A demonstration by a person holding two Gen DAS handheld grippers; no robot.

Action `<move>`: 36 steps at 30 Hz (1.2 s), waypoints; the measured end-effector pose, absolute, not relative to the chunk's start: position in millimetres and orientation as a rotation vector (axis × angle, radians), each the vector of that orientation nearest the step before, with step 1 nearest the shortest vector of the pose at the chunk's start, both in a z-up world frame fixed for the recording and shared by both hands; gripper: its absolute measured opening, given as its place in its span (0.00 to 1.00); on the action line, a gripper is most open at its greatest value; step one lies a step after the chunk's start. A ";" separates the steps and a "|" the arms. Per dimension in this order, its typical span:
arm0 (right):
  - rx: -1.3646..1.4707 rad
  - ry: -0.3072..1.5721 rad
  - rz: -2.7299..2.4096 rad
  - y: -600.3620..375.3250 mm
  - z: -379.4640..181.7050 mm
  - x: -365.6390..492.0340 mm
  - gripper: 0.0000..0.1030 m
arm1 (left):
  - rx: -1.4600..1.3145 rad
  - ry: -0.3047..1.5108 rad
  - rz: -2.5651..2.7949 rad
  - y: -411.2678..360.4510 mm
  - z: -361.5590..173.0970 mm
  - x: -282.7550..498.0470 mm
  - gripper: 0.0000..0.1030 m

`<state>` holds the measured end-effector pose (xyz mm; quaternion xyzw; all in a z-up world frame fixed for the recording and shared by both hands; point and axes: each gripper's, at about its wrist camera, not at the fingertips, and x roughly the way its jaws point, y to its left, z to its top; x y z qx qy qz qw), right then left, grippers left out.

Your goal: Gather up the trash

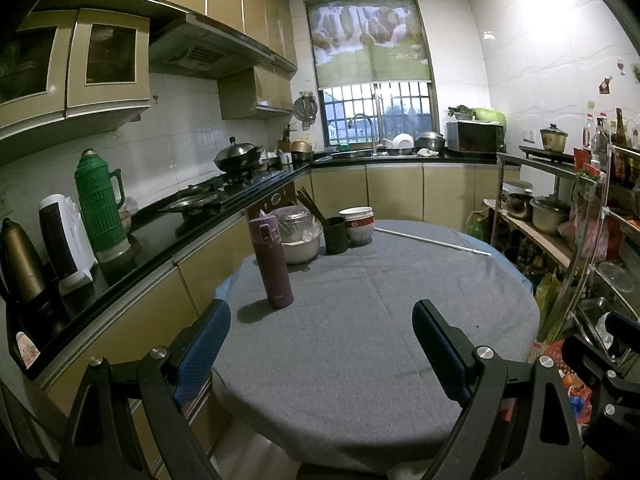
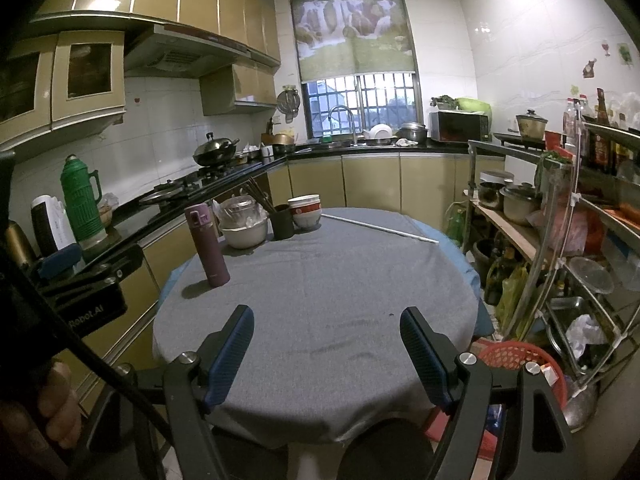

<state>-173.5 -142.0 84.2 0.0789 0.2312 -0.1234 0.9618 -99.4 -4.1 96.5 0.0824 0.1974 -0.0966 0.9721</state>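
Note:
A round table under a grey cloth (image 1: 360,320) (image 2: 320,280) fills both views. My left gripper (image 1: 321,312) hovers open over its near left part, with nothing between the blue pads. My right gripper (image 2: 326,316) also stands open and holds nothing, above the near edge. A tiny dark speck (image 2: 390,314) lies on the cloth just ahead of the right finger. A red mesh basket (image 2: 520,356) sits on the floor by the table's right side. No larger piece of trash shows on the cloth.
A purple flask (image 1: 274,260) (image 2: 210,246), a covered white bowl (image 1: 298,236), a dark chopstick cup (image 1: 335,234), stacked bowls (image 1: 358,224) and a thin white rod (image 1: 432,242) stand at the table's far side. Black counter (image 1: 160,236) lies left, crowded metal shelves (image 2: 580,240) right.

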 end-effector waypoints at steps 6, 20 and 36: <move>0.161 0.468 -0.250 -142.5 84.1 -173.8 0.77 | 0.164 0.400 -0.195 -6.8 97.7 -101.0 0.90; 0.160 0.469 -0.251 -142.0 84.3 -173.3 0.77 | 0.165 0.400 -0.193 -9.1 97.7 -101.7 0.90; 0.166 0.475 -0.245 -142.3 74.1 -173.7 0.77 | 0.159 0.413 -0.184 -7.7 91.1 -99.6 0.90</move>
